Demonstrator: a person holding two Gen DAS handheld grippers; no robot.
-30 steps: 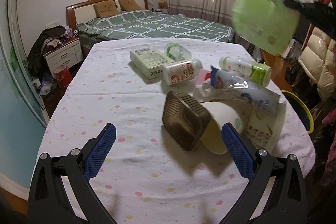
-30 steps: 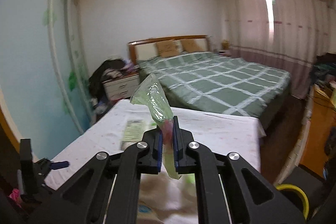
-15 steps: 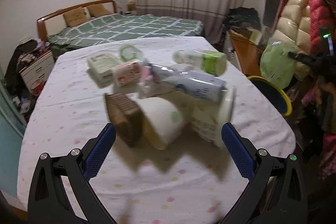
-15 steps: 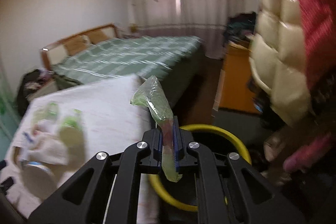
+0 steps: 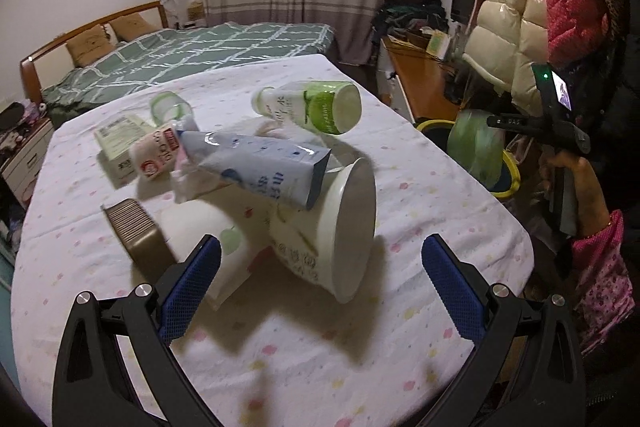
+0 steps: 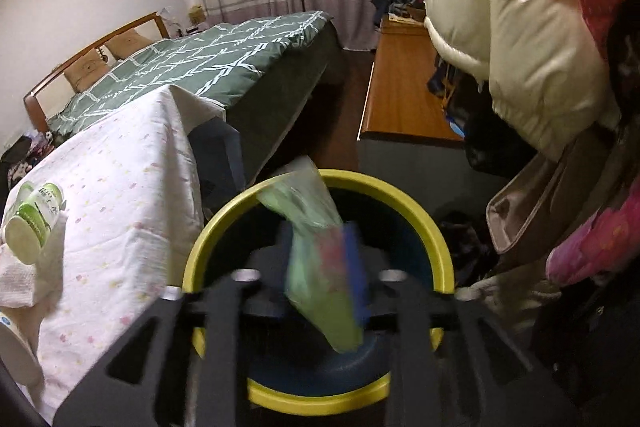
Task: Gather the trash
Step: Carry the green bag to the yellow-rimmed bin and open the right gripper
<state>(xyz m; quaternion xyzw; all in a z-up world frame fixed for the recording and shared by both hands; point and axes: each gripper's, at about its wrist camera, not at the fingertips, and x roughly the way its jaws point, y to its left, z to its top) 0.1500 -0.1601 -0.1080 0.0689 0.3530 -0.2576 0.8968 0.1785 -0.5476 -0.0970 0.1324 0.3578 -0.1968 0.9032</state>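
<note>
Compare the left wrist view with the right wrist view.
Left wrist only: the left gripper, open over the bowl, blue carton and brown tray. Right wrist only: the bin's dark inside, right under the green bag, as the right gripper is opening. Both: bag, bin, table, green bottle, bed.

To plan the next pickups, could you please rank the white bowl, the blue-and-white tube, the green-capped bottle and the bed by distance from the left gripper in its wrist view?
1. White bowl, tipped on its side just ahead of the left gripper.
2. Blue-and-white tube, lying behind and over the bowl.
3. Green-capped bottle, farther back, slightly right.
4. Bed, beyond the table.
</note>
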